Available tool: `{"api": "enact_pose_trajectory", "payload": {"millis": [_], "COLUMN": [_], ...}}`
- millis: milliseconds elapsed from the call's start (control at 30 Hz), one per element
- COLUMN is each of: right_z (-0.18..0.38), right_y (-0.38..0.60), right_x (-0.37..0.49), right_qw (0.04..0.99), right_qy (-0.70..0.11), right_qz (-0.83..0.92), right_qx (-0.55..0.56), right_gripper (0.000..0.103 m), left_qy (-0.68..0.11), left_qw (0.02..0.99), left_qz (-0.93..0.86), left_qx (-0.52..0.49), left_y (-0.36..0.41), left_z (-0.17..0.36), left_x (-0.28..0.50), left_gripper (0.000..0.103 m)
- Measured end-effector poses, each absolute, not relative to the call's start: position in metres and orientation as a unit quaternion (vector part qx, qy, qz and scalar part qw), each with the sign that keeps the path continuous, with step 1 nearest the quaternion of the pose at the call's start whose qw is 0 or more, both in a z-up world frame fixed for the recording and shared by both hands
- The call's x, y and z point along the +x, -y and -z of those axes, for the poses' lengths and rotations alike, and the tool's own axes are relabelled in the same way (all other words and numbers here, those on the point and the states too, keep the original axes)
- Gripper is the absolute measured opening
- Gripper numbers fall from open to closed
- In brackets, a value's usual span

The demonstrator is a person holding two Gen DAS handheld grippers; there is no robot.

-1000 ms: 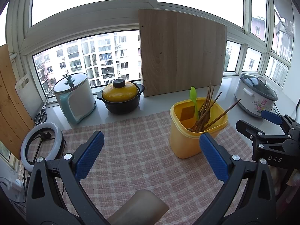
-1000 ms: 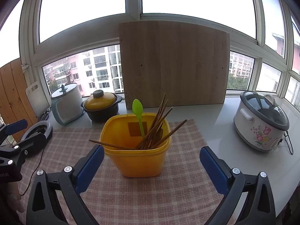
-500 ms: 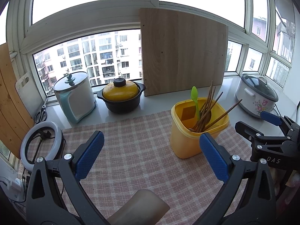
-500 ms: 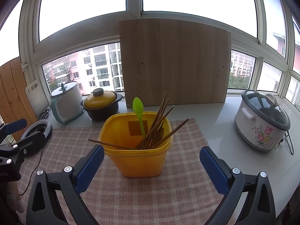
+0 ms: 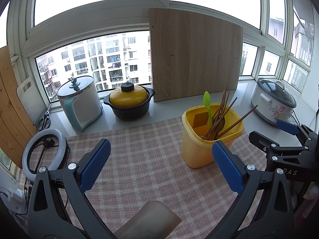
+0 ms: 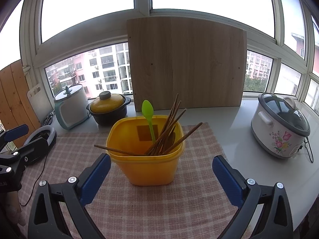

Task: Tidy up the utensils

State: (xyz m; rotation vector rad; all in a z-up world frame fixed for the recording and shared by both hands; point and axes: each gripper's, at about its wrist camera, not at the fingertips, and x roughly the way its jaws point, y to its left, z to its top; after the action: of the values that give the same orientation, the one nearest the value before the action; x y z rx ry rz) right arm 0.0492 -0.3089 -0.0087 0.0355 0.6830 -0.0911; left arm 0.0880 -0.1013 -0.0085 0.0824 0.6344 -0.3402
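Note:
A yellow plastic holder (image 6: 146,151) stands on a pink checked cloth (image 6: 139,205). It holds several brown chopsticks (image 6: 169,131), a dark spoon and a green spoon (image 6: 148,119). The holder also shows in the left wrist view (image 5: 205,137), to the right. My right gripper (image 6: 159,177) is open and empty, just in front of the holder. My left gripper (image 5: 159,167) is open and empty over the cloth, left of the holder. A tan object (image 5: 147,223) lies below the left gripper.
A wooden board (image 6: 187,63) leans on the window. A yellow-lidded black pot (image 5: 128,103) and a white kettle (image 5: 79,103) stand back left. A flowered rice cooker (image 6: 279,127) stands right. A ring light (image 5: 43,149), scissors (image 5: 44,119) and a white board sit far left.
Both views have shifted very slightly; the holder sits a touch further from each gripper. Nothing was taken hold of or let go.

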Motion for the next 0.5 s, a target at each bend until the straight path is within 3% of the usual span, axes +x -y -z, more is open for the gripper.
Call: {"api": "enact_pose_trajectory", "payload": {"millis": [500], "right_z": [0.0109], "right_y": [0.3096], "right_x": [0.0505], "right_qw": [0.939], "right_qy": [-0.341], "right_qz": [0.045], "right_qx": [0.02], "right_gripper": [0.103], "left_qy": [-0.31], "left_qw": [0.935], "left_qz": [0.163], "left_qx": [0.042], "left_y": [0.1002], "left_z": [0.0105], "left_x": [0.0877], "left_gripper": [0.103]}}
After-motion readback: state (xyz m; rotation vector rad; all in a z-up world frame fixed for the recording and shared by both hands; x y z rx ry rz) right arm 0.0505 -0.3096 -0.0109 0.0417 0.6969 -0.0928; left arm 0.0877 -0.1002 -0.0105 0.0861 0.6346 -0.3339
